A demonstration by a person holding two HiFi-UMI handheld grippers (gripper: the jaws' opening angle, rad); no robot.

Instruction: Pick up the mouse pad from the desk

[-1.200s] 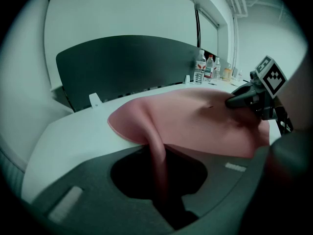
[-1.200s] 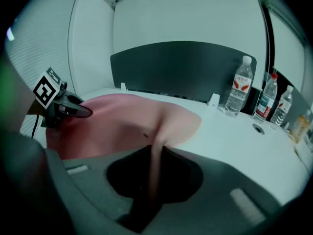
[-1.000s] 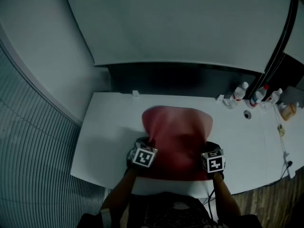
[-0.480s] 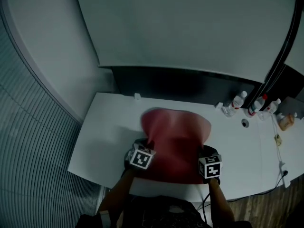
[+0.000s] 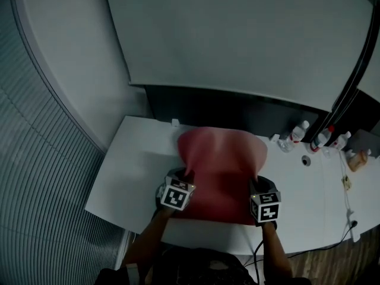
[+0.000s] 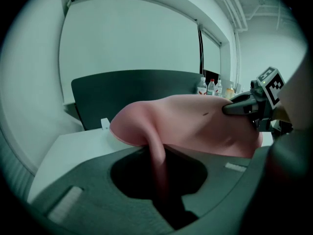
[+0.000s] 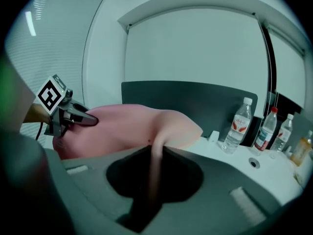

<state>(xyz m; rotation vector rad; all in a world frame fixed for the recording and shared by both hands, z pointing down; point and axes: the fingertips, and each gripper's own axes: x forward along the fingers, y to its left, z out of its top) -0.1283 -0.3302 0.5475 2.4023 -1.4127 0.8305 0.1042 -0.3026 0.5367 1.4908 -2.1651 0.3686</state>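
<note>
Mouse pad [image 5: 222,168] (pink) clamped by L tongs [image 5: 189,176], R tongs [image 5: 256,181]; print on bottles [image 7: 239,125] unreadable.

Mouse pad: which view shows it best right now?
Head view: almost the whole mouse pad shows, held by its near corners in the left tongs and right tongs. Each gripper view shows only the pinched edge running into its tongs, plus part of the bulging surface.

The head view looks steeply down on the mouse pad [image 5: 222,165] from above. Both gripper views face it closely and share it.
</note>
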